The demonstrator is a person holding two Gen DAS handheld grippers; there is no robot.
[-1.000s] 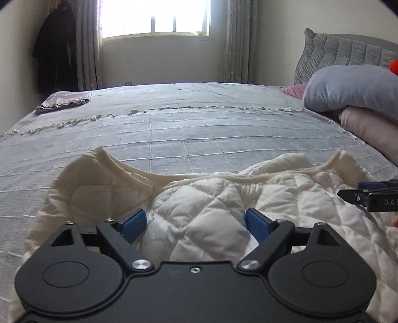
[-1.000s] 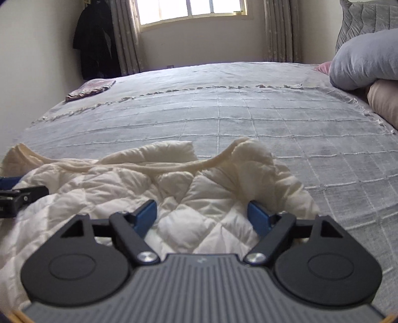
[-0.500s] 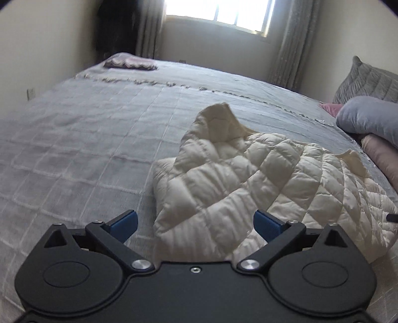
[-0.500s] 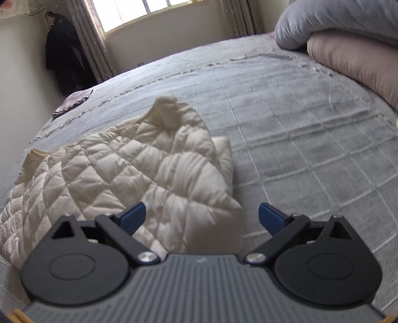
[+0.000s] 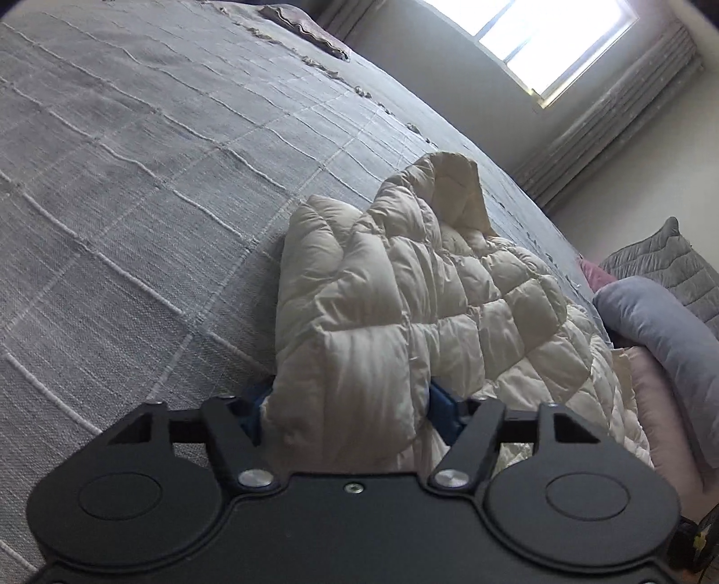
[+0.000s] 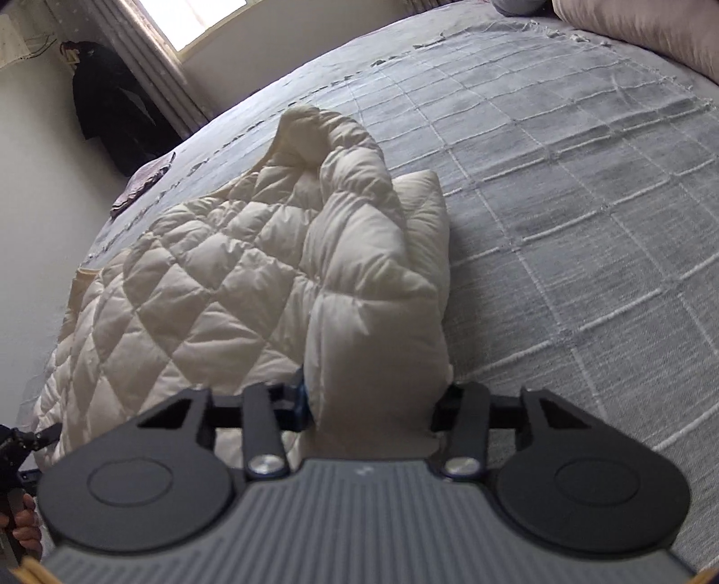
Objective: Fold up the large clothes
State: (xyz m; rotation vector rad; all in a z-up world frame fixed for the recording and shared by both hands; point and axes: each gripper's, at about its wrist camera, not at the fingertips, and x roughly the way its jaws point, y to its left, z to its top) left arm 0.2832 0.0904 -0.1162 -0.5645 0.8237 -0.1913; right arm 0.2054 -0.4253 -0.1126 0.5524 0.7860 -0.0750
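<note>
Jaws of my left gripper [image 5: 346, 415] and right gripper [image 6: 370, 402] are closing, each on a puffy fold of the cream quilted jacket [image 5: 418, 287] on the grey bed [image 5: 135, 179].

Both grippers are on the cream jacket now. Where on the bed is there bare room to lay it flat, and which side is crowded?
Bare grey bedspread runs from the cream quilted jacket up to the folded cloth by the far edge, and beyond the jacket's other end. The pillows crowd the head end. Both the left gripper and the right gripper are closing on jacket folds.
</note>
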